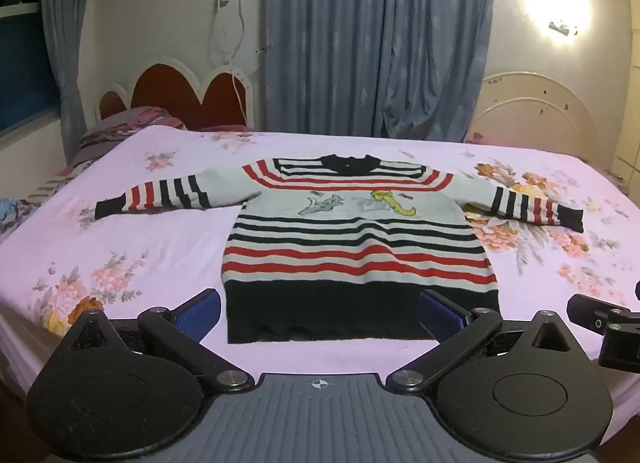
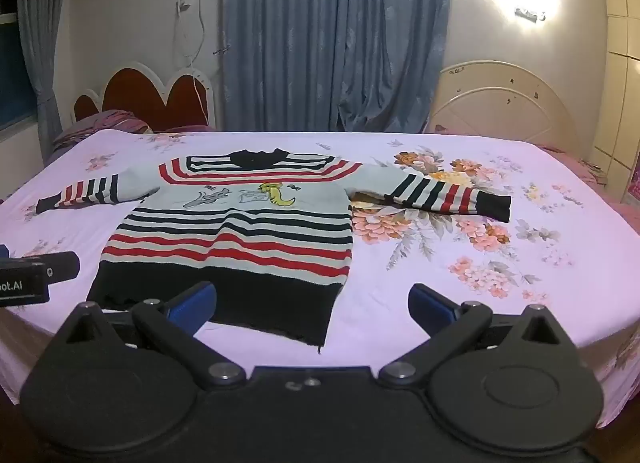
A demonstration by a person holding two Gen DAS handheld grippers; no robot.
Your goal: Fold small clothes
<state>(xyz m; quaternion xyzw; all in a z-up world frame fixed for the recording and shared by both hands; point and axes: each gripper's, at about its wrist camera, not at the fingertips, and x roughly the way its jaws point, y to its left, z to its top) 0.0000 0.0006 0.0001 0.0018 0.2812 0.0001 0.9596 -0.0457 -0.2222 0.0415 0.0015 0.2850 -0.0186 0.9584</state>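
A small striped sweater (image 1: 352, 247) in white, red and black lies flat and face up on the bed, both sleeves spread out, hem toward me. It also shows in the right wrist view (image 2: 236, 239). My left gripper (image 1: 320, 315) is open and empty, just short of the black hem, its fingers to either side of it. My right gripper (image 2: 312, 307) is open and empty, in front of the hem's right corner. Each gripper shows at the edge of the other's view, the right gripper in the left wrist view (image 1: 600, 323) and the left gripper in the right wrist view (image 2: 36, 275).
The bed sheet (image 1: 160, 247) is pink with flower prints. Red and white headboards (image 1: 180, 95) and blue curtains (image 1: 376, 43) stand behind the bed. Folded bedding (image 1: 132, 123) lies at the far left. A wall lamp (image 1: 560, 23) glares at the upper right.
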